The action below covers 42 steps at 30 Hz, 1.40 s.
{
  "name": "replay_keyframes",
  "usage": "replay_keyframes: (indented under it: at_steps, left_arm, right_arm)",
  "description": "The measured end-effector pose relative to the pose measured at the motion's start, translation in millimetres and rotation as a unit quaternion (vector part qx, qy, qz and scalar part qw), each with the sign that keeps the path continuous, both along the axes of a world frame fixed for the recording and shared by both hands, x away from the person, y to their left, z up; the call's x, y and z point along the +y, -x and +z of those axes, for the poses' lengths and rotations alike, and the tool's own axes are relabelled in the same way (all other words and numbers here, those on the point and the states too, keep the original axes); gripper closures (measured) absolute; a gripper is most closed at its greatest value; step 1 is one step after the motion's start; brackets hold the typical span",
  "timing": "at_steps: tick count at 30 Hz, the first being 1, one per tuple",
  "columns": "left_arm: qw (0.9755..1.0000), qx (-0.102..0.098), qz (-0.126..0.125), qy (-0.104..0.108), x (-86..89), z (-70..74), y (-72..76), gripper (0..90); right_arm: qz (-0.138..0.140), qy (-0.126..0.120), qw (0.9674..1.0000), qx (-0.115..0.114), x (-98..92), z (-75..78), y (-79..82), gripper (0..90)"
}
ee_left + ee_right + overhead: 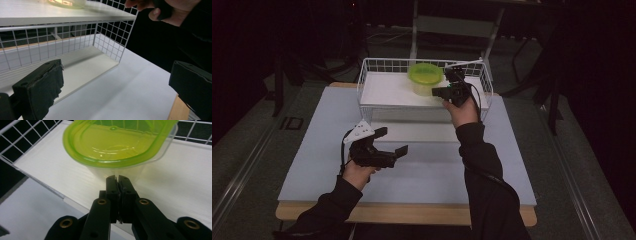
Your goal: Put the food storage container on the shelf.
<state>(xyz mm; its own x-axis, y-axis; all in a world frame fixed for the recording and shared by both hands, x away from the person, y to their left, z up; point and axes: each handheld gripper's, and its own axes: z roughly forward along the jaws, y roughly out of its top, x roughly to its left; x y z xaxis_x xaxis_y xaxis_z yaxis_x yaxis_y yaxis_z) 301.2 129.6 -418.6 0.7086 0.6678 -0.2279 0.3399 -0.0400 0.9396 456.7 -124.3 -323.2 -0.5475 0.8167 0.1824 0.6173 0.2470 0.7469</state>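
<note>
Green-lidded tub (425, 78) already on the wire shelf's (387, 92) top, far right.
Right tongs (117, 178) pinched shut, empty, just beside it — placing looks done; left tongs (393, 141) gape idle over the desk (422, 170).

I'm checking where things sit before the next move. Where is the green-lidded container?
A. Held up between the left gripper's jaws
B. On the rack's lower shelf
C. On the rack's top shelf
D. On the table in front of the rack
C: the green-lidded container stands on the top shelf of the white wire rack, with the right gripper, jaws together, just in front of it.
</note>
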Motion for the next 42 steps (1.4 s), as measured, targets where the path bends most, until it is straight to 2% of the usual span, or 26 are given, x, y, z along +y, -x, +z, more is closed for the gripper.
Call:
replay_keyframes:
  at_steps: [6, 9, 11, 14, 16, 19, 20, 21, 23, 25, 30, 33, 37, 40, 42]
  left_arm:
    - [0.9998, -0.012, -0.016, 0.001, -1.9, 2.5, 4.2, 0.5]
    - [0.9996, -0.016, -0.025, 0.0, -2.0, 3.2, 6.7, 0.5]
    - [0.9994, -0.019, -0.03, 0.004, -1.1, 3.4, 8.3, 0.5]
    - [0.9992, -0.02, -0.035, 0.007, 1.0, 2.9, 11.3, 0.4]
    - [0.9992, -0.019, -0.034, 0.004, 2.6, 2.6, 12.8, 0.5]
    - [0.9991, -0.02, -0.036, 0.007, 5.9, 2.2, 15.1, 0.5]
    - [0.9991, -0.02, -0.036, 0.007, 5.9, 2.2, 15.1, 0.5]
    - [0.9989, -0.022, -0.041, 0.009, 7.6, 1.6, 17.2, 0.5]
    - [0.9986, -0.027, -0.045, 0.0, 8.6, 1.0, 19.5, 0.5]
    - [0.9984, -0.03, -0.047, -0.002, 9.6, -0.7, 22.1, 0.5]
    - [0.998, -0.03, -0.054, -0.013, 12.0, -5.2, 27.5, 0.4]
    - [0.9975, -0.028, -0.063, -0.015, 12.6, -8.7, 30.3, 0.5]
    - [0.9966, -0.02, -0.076, -0.024, 11.0, -16.1, 34.3, 0.5]
    - [0.9958, -0.014, -0.085, -0.029, 10.1, -21.8, 36.3, 0.5]
    - [0.9957, -0.011, -0.087, -0.031, 9.4, -25.2, 37.1, 0.5]
  right_arm:
    - [0.005, 0.004, 1.0, 0.002, -3.6, -1.1, 5.6, 82.2]
    - [0.018, 0.002, 0.9998, -0.003, -4.9, -0.7, 13.5, 76.1]
    - [0.026, 0.005, 0.9996, -0.01, -4.9, 0.2, 20.0, 70.3]
    - [0.039, 0.004, 0.9991, -0.016, -5.6, 0.6, 29.5, 57.7]
    - [0.045, 0.013, 0.9986, -0.025, -5.2, -0.2, 36.1, 47.9]
    - [0.06, 0.021, 0.9972, -0.039, -3.7, -2.0, 47.8, 37.9]
    - [0.06, 0.021, 0.9972, -0.039, -3.7, -2.0, 47.8, 37.9]
    - [0.072, 0.02, 0.9963, -0.043, -2.3, -4.0, 56.1, 29.2]
    - [0.094, 0.018, 0.9945, -0.043, -1.0, -5.9, 63.2, 20.5]
    - [0.108, 0.023, 0.9926, -0.052, 0.4, -8.2, 71.0, 15.5]
    - [0.122, 0.033, 0.99, -0.063, 2.5, -16.0, 86.8, 14.7]
    - [0.122, 0.011, 0.9906, -0.061, -1.4, -21.4, 93.3, 15.1]
    - [0.121, 0.019, 0.9905, -0.063, -5.4, -31.4, 101.3, 15.1]
    - [0.12, 0.015, 0.9905, -0.065, -8.3, -36.2, 105.5, 15.1]
    - [0.122, 0.012, 0.99, -0.069, -13.3, -44.7, 112.6, 15.1]
